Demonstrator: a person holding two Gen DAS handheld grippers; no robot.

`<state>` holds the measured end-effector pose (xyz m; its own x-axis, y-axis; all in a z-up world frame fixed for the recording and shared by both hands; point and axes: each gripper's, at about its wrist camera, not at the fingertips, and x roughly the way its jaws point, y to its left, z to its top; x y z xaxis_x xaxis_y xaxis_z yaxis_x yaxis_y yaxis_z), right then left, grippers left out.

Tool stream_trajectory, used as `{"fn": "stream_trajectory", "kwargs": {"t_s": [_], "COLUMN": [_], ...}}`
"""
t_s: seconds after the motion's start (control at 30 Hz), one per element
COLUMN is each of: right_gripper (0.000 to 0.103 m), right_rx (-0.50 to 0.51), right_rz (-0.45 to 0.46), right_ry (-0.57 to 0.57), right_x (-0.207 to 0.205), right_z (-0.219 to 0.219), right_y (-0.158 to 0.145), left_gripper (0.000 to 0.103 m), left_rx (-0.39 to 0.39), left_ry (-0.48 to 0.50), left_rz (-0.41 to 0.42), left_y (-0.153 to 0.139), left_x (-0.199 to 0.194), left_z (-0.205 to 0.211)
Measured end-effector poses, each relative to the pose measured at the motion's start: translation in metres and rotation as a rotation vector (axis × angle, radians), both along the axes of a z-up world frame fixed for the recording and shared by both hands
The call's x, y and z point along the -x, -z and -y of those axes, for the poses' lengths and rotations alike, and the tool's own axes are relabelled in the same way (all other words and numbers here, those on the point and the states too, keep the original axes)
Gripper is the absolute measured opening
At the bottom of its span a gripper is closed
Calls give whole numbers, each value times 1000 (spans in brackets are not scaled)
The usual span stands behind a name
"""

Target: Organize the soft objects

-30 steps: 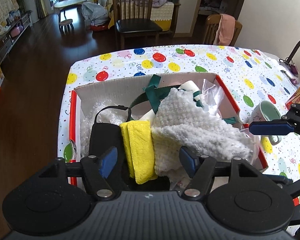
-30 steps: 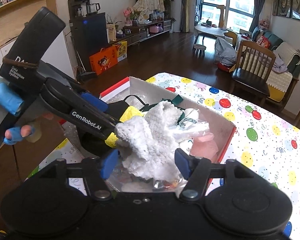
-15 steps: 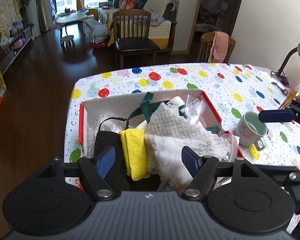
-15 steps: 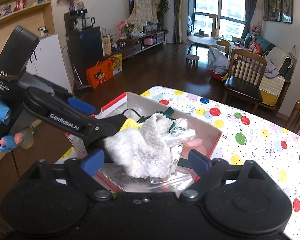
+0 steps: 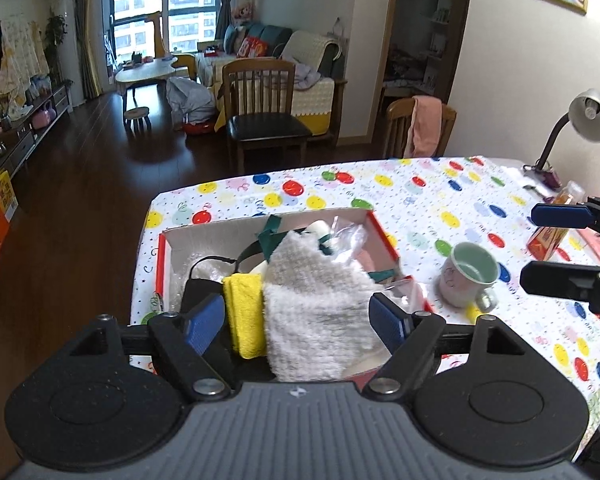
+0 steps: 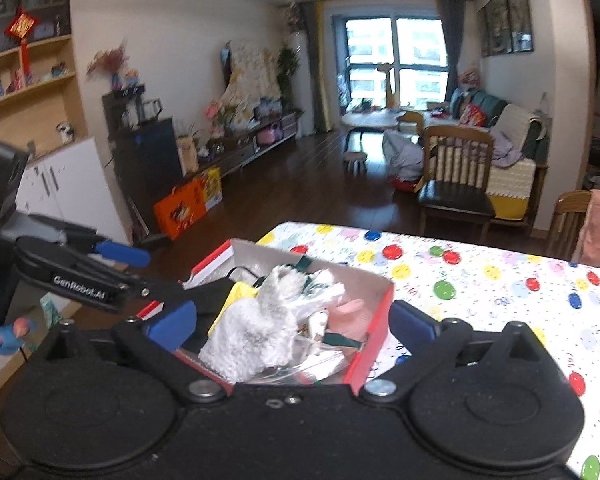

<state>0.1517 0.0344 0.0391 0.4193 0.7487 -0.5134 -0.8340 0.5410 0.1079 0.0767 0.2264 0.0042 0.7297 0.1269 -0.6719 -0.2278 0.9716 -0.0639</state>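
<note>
White fluffy cloth lies in the red-edged cardboard box beside a yellow cloth, seen from the left wrist; the left gripper hangs above, jaws opening, gripping nothing. A mug stands right of the box.

From the right wrist, the right gripper spreads wider over the same box, pads clear of the white cloth.
</note>
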Motion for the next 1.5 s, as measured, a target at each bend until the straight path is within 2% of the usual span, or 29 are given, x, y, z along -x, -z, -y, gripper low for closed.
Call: {"fn": "stream_trajectory", "kwargs": {"t_s": [0.13,0.2,0.53,0.67,0.9,1.1,1.5], "right_gripper": [103,103,103,103,103,103,103], "right_rx": [-36,-58,-127,-144,-166,-182,-187], "right_rz": [15,15,41,28,18,29,49], "right_ry": [47,68,163,185,232,316,439], "right_x": [4,7,27,35,45,61,82], "right_z": [15,22,48,54,63,72,90], "right_y": [0,2,13,18,22,24,25], "left_gripper": [80,85,86,99,100,100,100], "left_rx": [-21,-23,-19,13,10,-13,-19], "left_ry": [8,5,19,22,20,45,44], "left_rz": [31,45,100,121,168,212,247], "left_y": [-4,-5,-6,-4,-3,-5,-11], "left_x": [8,11,28,33,43,53,64], "left_z": [14,20,49,57,75,94,112]}}
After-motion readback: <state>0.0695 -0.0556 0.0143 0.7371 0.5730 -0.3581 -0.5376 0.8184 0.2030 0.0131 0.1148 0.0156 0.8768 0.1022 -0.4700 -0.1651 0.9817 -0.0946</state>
